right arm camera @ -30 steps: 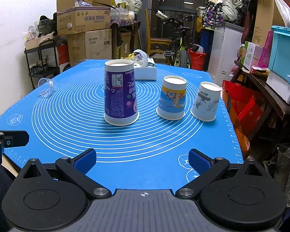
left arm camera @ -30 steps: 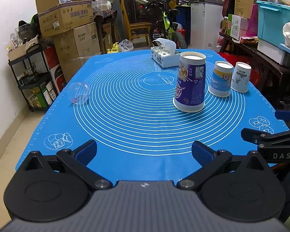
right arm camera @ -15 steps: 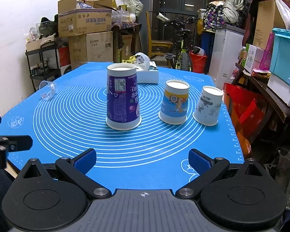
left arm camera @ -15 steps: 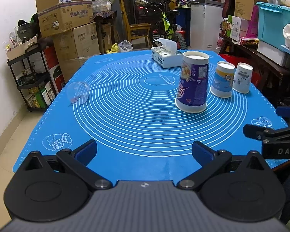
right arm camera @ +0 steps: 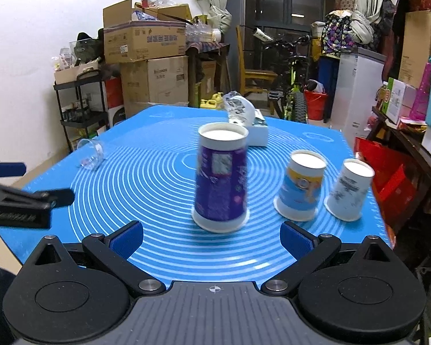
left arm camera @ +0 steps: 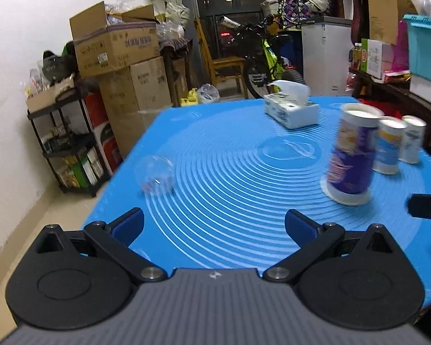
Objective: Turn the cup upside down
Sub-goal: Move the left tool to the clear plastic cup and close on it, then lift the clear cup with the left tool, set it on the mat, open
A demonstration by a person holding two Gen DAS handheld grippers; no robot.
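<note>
A: Risk in the left view? Left gripper (left arm camera: 214, 225) gapes empty near the mat's (left arm camera: 230, 189) edge; clear cup (left arm camera: 157, 176) lies on its side, light and round. A hard nudge could roll it off.

B: Right view: right gripper (right arm camera: 211, 237) spread wide, holding nothing, nearest the purple cup (right arm camera: 220, 178). Three paper cups already stand inverted; clipping one topples it.

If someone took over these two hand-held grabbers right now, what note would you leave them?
Left gripper: open, holding nothing.
Right gripper: open, holding nothing, facing the purple cup.
Purple cup, yellow-blue cup and white cup all stand upside down on the blue mat.
Clear cup lies on its side near the mat's left edge.
Left: probably stand the clear cup mouth down.
</note>
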